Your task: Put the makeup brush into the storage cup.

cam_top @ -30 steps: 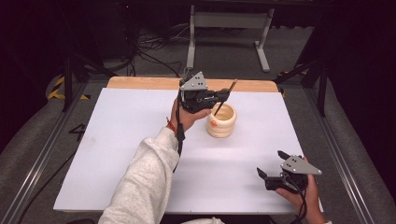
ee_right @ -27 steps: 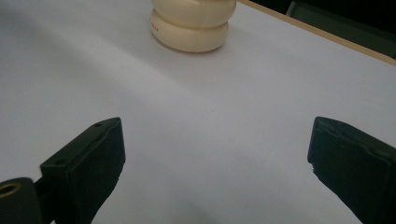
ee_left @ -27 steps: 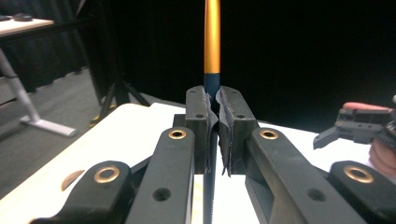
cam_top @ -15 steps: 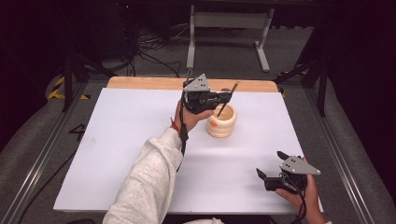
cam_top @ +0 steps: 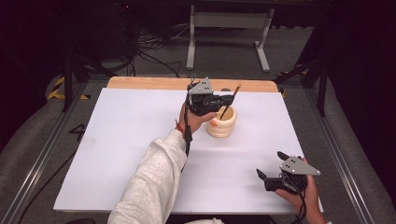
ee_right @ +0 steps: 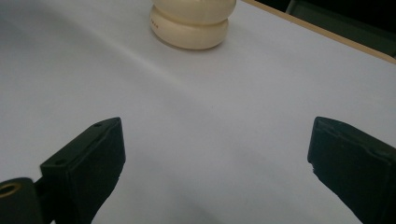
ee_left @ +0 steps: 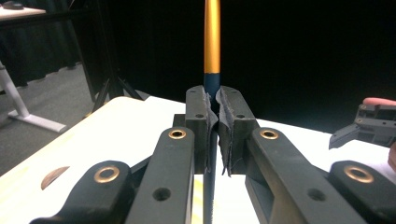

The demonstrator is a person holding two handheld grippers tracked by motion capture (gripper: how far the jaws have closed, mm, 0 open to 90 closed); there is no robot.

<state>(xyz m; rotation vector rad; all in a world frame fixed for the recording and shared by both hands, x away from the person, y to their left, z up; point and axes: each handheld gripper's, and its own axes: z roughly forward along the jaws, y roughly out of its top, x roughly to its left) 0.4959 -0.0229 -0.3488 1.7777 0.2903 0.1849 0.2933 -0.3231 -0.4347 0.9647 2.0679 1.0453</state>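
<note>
My left gripper (cam_top: 229, 99) (ee_left: 214, 109) is shut on a thin pencil (cam_top: 237, 90) (ee_left: 212, 42) with a dark blue shaft and a gold upper part. The pencil slants, and its lower end dips into a cream ribbed cup (cam_top: 222, 127) (ee_right: 191, 23) at the back middle of the white table (cam_top: 116, 154). The left hand holds the gripper just left of and above the cup. Near the table's front right corner my right gripper (cam_top: 270, 164) (ee_right: 217, 158) is open with nothing between its jaws, pointing towards the cup. It also appears far off as the right gripper (ee_left: 369, 123).
A wooden strip (cam_top: 154, 83) runs along the table's far edge. Beyond it stand a grey metal frame (cam_top: 229, 18) and cables (cam_top: 149, 51) on the floor. A small orange spot (cam_top: 213, 123) shows at the cup's left side.
The left hand has sunk a little with the pencil, whose lower end now sits deeper in the cup. The right gripper has not moved.
</note>
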